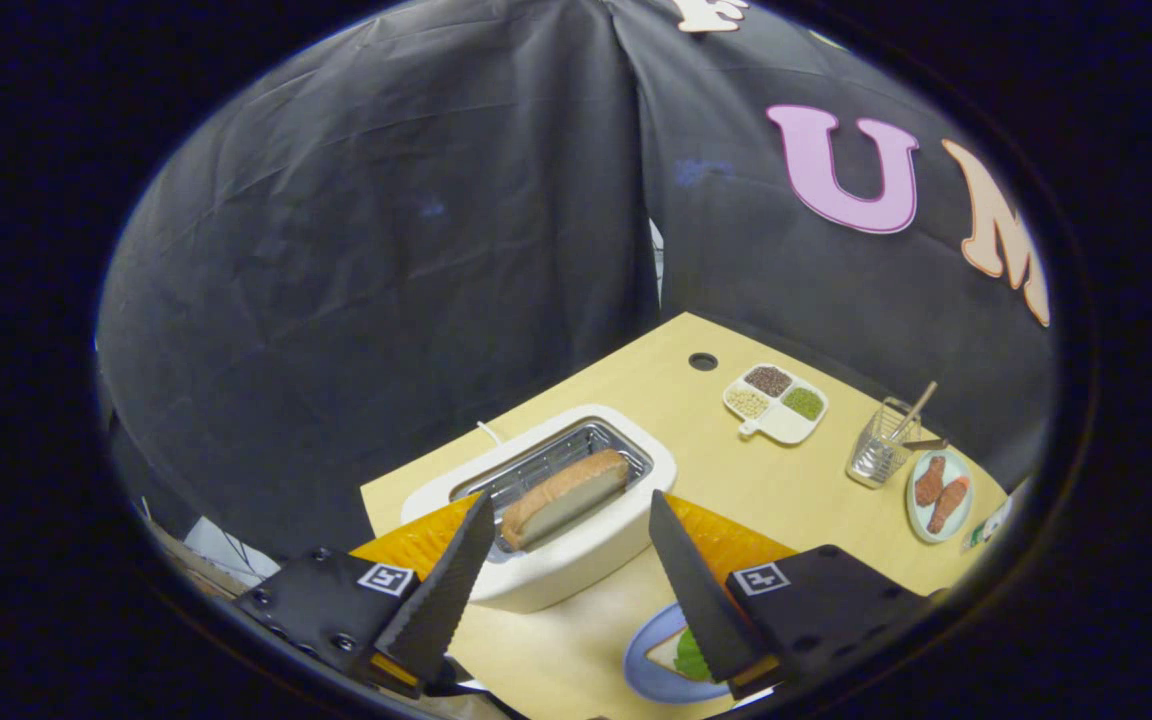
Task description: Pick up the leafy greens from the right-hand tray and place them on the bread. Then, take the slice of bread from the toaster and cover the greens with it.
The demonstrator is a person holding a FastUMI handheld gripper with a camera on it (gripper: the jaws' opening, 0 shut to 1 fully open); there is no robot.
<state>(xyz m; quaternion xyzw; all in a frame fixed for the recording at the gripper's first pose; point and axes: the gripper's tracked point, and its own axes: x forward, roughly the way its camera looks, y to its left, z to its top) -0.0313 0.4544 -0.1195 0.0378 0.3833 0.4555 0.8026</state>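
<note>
Bread slice [566, 497] stands on edge in the toaster [546, 520] slot, just ahead of the gripper [571, 515] and framed between its two fingers — jaws spread wide, holding nothing. The slice's long axis runs along the slot, slantwise across the gap between the jaws. Beside one finger, nearer than the toaster, a blue plate [641, 668] carries bread topped with leafy greens [691, 660] — first stage judged complete.
</note>
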